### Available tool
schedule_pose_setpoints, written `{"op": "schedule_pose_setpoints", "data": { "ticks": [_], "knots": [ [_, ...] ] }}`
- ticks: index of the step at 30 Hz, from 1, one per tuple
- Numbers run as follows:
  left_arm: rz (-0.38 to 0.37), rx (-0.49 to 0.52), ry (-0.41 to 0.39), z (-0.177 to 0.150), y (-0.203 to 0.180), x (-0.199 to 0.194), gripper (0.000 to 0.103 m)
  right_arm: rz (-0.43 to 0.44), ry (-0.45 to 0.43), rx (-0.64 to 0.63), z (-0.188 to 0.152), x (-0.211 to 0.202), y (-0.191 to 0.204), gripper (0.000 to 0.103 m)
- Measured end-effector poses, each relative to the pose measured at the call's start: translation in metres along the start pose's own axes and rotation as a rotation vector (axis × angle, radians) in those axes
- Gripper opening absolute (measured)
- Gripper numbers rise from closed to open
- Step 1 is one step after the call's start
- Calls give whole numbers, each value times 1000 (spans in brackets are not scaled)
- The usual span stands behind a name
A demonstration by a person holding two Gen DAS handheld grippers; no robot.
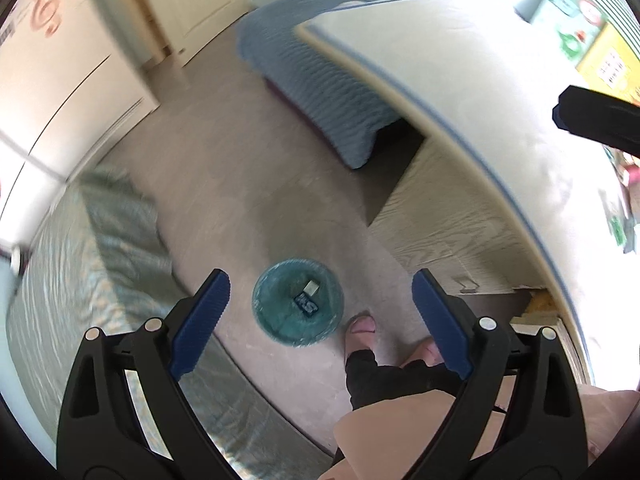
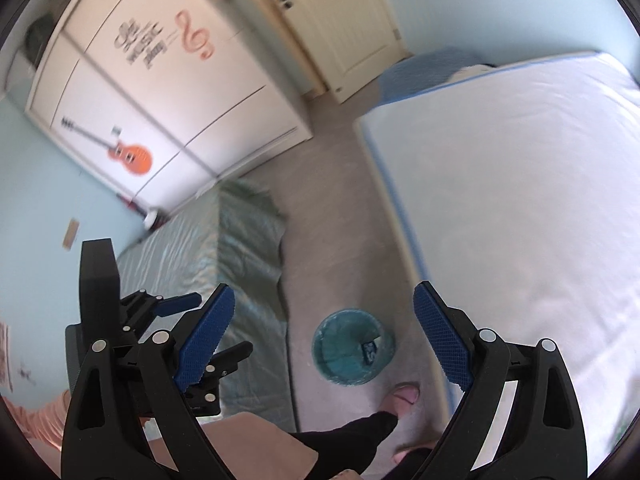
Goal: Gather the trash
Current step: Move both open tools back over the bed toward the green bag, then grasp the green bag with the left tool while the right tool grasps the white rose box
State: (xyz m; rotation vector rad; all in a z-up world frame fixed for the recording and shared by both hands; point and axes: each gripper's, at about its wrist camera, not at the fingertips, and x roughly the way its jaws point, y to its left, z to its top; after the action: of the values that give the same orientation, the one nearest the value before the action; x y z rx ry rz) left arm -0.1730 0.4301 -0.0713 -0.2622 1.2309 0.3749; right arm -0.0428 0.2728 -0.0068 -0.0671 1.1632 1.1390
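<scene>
While viewed from above: white mattress [image 2: 520, 184] and quilted bed [image 2: 200, 248] flanking grey floor [image 1: 240, 184] | teal trash bin [image 1: 298, 303] on floor between, holding dark wrapper [image 1: 307, 304] and pale scrap [image 1: 311, 288] | left tool [image 1: 320, 308], right tool [image 2: 324, 336] both spread wide, empty | judged: some trash binned; further litter not discernible.

Motion blur softens the wardrobe [image 1: 60, 80] and the green quilt [image 1: 100, 240] in the left wrist view. Inside the teal bin [image 1: 298, 304] lie two small scraps, too small to identify. The lettering on the wardrobe door [image 2: 140, 42] is unreadable. The person's feet [image 2: 406, 396] are partly hidden by clothing. The boxes [image 1: 580, 40] beyond the mattress's far edge are cut off by the picture's edge.
</scene>
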Motion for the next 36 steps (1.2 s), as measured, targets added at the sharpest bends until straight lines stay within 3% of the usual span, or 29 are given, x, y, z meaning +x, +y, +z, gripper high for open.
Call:
{"op": "schedule_pose_setpoints", "data": {
  "ticks": [9,20,28,36],
  "knots": [
    [-88,222,9,13,-105,-4,91,-120,-110,156,-48,-82,-74,90],
    [-181,535,3,11,-242,-10,92,-323,-209,387,-141,-184,-159,90],
    [-244,635,-8,7,-324,-12,93,-452,-260,501,-192,-240,-216,90],
    [-262,642,29,7,-375,-7,93,-496,-257,521,-204,-270,-270,90]
  ]
}}
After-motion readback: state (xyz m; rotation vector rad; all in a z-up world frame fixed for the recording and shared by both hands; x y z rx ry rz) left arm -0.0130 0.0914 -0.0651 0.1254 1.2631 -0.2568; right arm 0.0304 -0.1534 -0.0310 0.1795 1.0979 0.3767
